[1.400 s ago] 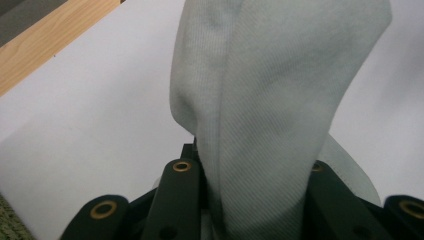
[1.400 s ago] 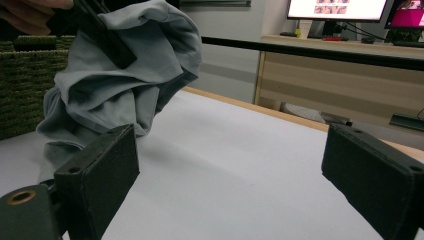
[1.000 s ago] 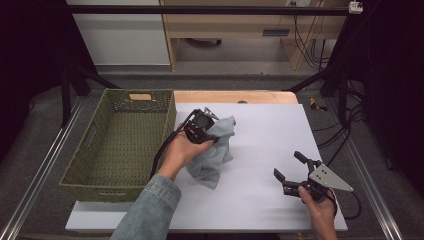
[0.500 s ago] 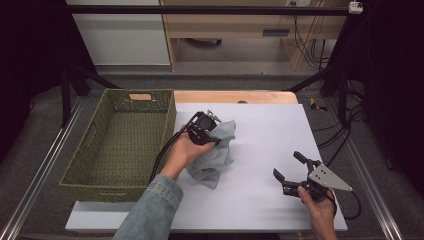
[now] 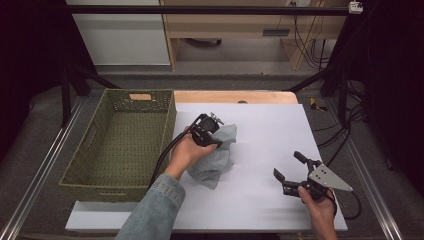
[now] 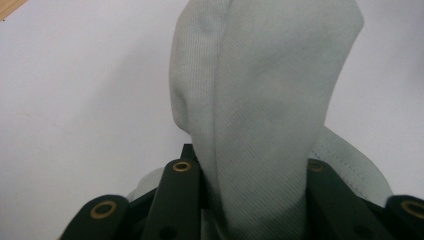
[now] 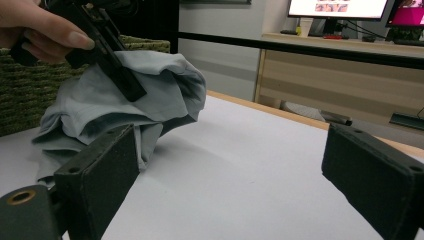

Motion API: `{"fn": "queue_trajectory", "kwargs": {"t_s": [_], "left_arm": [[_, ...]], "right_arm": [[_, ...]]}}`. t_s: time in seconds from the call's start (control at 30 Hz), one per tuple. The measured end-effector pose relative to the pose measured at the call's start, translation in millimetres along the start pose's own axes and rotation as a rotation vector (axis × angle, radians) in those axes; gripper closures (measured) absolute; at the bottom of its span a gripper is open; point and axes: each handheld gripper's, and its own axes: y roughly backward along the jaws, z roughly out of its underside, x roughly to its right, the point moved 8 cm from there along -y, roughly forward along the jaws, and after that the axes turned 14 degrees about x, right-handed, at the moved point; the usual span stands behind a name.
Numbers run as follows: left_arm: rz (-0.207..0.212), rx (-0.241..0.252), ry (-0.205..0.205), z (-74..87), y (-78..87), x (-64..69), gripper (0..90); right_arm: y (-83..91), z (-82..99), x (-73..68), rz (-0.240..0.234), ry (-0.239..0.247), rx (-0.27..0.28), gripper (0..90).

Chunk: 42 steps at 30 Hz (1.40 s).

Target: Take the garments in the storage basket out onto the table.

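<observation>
- The left gripper [image 5: 214,131] was clamped on a fold of the grey cloth [image 5: 216,159], which rose between its two black jaws in the left gripper view and bulged out above them [image 6: 260,100].
- The cloth lay crumpled on the white table [image 5: 265,130], just right of the green basket [image 5: 120,145]; its upper part was lifted by the gripper, its lower part resting on the table.
- The left hand [image 5: 187,152] was wrapped around that gripper, a denim sleeve [image 5: 152,215] behind it.
- The right gripper [image 5: 286,167] hung near the table's front right, well apart from the cloth, its jaws spread wide and nothing between them.
- In the right gripper view the cloth [image 7: 125,105] sat beyond the open jaws, with the left gripper [image 7: 107,50] biting into it.
</observation>
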Motion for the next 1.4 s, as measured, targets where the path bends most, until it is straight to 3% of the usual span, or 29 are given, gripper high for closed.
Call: {"fn": "queue_trajectory", "kwargs": {"t_s": [0.1,0.23,0.33,0.5,0.67,0.83,1.0,1.27,1.4], "left_arm": [[0.017,0.009,0.000,0.4,-2.1,2.4,67.9],[0.005,0.028,0.000,0.6,-3.9,3.5,41.2],[0.004,0.047,0.000,0.3,-0.6,5.5,29.7],[0.012,0.067,0.037,-2.7,3.9,9.1,12.4],[0.028,0.098,0.048,-7.1,5.9,12.3,8.9],[0.074,0.079,0.051,-3.5,4.1,16.0,8.3],[0.108,0.024,0.009,5.7,-5.8,23.2,7.4],[0.104,-0.027,-0.034,23.5,-23.0,31.2,5.9],[0.130,-0.003,-0.069,25.5,-22.2,38.1,6.0]], "right_arm": [[0.1,0.0,0.0,0.000,-0.002,-0.001,8.3],[-0.3,0.2,-0.2,-0.002,-0.001,-0.001,8.2],[-0.1,0.3,0.0,-0.002,-0.001,-0.001,8.2],[-0.7,0.5,-0.3,-0.003,-0.002,-0.001,8.2],[-0.4,0.5,-0.4,-0.004,0.004,-0.003,8.2],[-0.7,0.8,-0.6,-0.006,-0.002,-0.003,8.0],[-0.3,0.4,-0.2,-0.003,-0.005,0.000,8.0],[-0.4,0.5,-0.3,-0.003,-0.007,-0.001,8.0],[-0.7,0.7,-0.6,-0.006,-0.004,-0.002,7.9]]}}
